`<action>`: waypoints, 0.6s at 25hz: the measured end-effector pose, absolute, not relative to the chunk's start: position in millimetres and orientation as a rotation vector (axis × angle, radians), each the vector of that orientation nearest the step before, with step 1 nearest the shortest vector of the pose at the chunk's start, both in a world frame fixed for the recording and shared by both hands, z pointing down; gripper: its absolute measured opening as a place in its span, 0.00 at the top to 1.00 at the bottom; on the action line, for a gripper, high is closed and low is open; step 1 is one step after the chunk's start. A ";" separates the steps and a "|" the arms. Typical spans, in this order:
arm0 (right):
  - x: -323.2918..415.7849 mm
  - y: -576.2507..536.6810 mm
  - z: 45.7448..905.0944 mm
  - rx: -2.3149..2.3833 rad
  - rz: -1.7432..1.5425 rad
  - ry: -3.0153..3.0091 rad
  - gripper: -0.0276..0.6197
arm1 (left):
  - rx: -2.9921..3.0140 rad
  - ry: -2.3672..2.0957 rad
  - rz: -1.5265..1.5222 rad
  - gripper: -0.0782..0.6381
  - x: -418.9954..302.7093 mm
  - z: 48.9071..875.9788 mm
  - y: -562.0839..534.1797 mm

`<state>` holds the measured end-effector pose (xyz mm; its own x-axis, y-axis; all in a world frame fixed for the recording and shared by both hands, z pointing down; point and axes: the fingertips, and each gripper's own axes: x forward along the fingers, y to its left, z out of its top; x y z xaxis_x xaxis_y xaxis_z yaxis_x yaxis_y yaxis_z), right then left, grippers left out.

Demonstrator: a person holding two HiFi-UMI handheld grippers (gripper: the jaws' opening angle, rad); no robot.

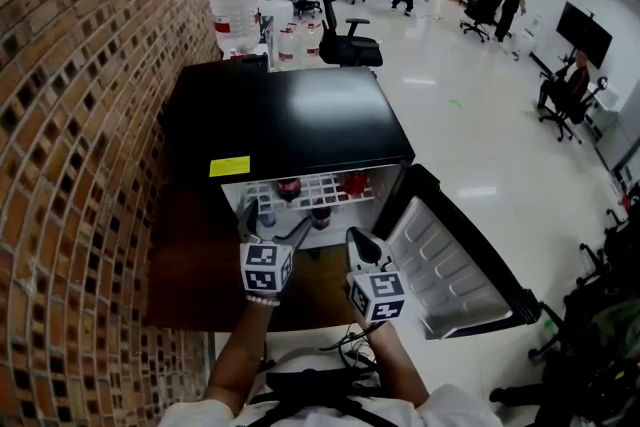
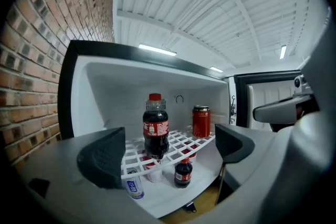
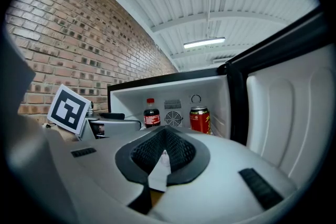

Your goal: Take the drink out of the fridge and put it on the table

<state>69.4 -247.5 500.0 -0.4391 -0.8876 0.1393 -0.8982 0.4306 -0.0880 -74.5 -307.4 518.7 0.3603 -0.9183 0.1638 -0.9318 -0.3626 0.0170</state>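
We hold the left gripper (image 2: 170,149) fingers-wide, cola bottle (image 2: 156,126) on the fridge shelf (image 2: 181,141) at its 12 o'clock ready to grab; right gripper (image 3: 164,157) idle, fingers closed on nothing.

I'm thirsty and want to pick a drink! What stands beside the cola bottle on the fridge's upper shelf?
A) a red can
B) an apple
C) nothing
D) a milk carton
A: a red can stands on the wire shelf, to the right of the cola bottle in the left gripper view.
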 end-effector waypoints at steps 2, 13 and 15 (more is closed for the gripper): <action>69.7 -249.8 499.3 1.623 0.224 -2.596 0.94 | 2.488 -1.710 0.195 0.15 -75.9 522.6 -320.0; 69.7 -262.1 497.7 1.608 0.209 -2.604 0.94 | 2.442 -1.735 0.229 0.15 -80.3 538.1 -377.7; 70.7 -264.5 496.3 1.610 0.206 -2.605 0.94 | 2.438 -1.736 0.228 0.15 -80.1 538.5 -385.0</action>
<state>70.7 -264.5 496.3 -0.4481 -0.8843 0.1316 -0.8940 0.4417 -0.0759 -80.1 -385.0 538.5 0.3229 -0.9242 0.2040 -0.9455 -0.3246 0.0261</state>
